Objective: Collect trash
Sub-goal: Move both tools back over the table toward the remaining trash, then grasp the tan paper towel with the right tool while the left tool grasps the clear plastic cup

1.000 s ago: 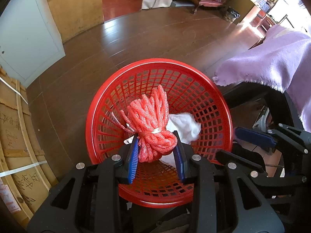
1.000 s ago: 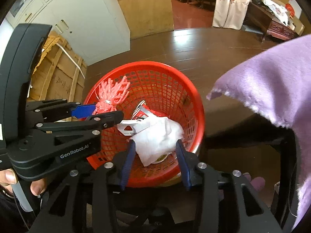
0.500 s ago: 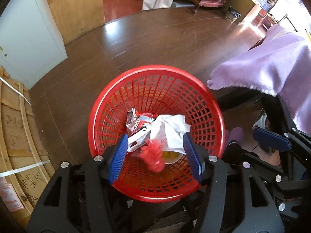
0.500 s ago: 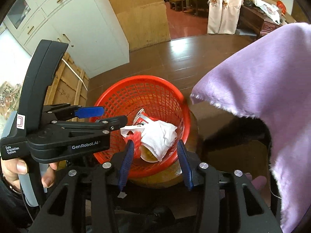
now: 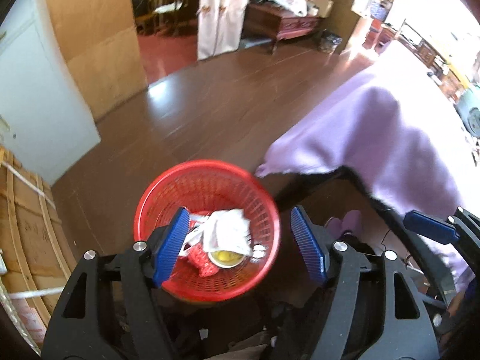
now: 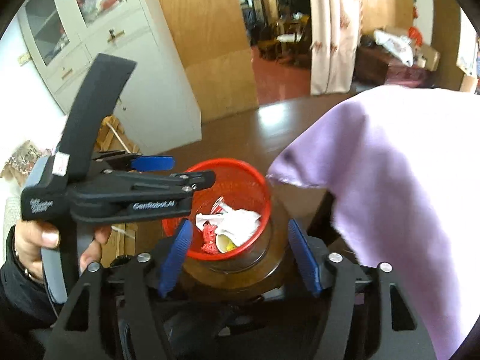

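A red mesh basket (image 5: 210,177) (image 6: 240,171) stands low on a round wooden stool (image 6: 240,276). Inside it lie crumpled white paper (image 5: 228,231) (image 6: 240,222), a red foam net (image 5: 199,259) (image 6: 210,237) and a paper cup (image 5: 225,259) (image 6: 223,243). My left gripper (image 5: 240,240) hangs well above the basket, its jaws opening with nothing between them. My right gripper (image 6: 240,249) is also high over the basket, jaws opening and empty. The left gripper body (image 6: 120,192), held by a hand (image 6: 39,234), shows in the right wrist view.
A table under a purple cloth (image 5: 390,138) (image 6: 390,186) stands close on the right. Brown wood floor (image 5: 210,105) spreads beyond the basket. A white cabinet (image 6: 120,60) and wooden crates (image 5: 27,225) are on the left; a curtain (image 5: 222,12) and dark furniture are far back.
The left gripper let go of the red foam net and the right gripper let go of the white paper; both now lie in the basket. Both grippers opened wider and rose away.
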`<control>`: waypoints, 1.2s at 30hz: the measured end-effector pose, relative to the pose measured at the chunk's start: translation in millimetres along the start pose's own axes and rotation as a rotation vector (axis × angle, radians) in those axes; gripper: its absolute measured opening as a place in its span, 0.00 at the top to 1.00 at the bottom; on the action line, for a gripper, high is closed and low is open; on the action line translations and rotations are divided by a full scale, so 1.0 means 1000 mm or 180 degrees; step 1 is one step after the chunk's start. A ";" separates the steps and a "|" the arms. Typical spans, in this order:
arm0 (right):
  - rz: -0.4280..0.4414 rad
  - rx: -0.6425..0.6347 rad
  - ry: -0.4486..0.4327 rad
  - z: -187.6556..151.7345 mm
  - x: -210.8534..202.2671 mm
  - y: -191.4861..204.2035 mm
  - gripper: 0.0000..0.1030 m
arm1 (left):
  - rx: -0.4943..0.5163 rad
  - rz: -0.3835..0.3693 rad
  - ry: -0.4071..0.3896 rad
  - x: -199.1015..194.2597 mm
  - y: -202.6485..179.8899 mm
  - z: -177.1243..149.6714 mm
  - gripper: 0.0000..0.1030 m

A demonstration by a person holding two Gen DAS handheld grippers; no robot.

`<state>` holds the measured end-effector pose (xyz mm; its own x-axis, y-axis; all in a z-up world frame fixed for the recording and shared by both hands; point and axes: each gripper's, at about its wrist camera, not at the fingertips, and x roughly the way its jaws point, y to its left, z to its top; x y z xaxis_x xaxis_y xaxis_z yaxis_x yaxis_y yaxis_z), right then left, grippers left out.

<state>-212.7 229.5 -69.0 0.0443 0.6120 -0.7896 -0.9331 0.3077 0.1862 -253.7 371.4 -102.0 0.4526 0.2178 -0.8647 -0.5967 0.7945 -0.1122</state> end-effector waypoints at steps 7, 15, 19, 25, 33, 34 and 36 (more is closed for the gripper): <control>-0.0305 0.0161 -0.0398 -0.021 -0.077 -0.037 0.27 | 0.0405 -0.0231 -0.0324 -0.042 -0.070 0.016 0.21; -0.0970 0.0789 -0.0838 -0.065 -0.180 -0.121 0.16 | 0.0982 -0.0566 -0.0628 -0.069 -0.183 0.030 0.10; -0.1297 0.1152 -0.0979 -0.090 -0.226 -0.168 0.14 | 0.1328 -0.0736 -0.0697 -0.074 -0.239 0.028 0.09; -0.1701 0.1731 -0.1208 -0.124 -0.272 -0.231 0.10 | 0.1636 -0.0937 -0.0713 -0.071 -0.308 0.034 0.08; -0.2220 0.2152 -0.1068 -0.148 -0.286 -0.316 0.08 | 0.1846 -0.1075 -0.0757 -0.058 -0.371 0.061 0.08; -0.2221 0.2225 -0.1051 -0.151 -0.288 -0.325 0.08 | 0.1863 -0.1091 -0.0744 -0.055 -0.379 0.063 0.08; -0.2179 0.2418 -0.1030 -0.159 -0.290 -0.345 0.08 | 0.1868 -0.1133 -0.0700 -0.048 -0.394 0.066 0.08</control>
<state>39.4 -169.4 2.7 0.6704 0.2670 -0.6923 -0.2125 0.9630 0.1656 3.1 85.3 16.2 0.7133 -0.0510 -0.6990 0.0382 0.9987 -0.0339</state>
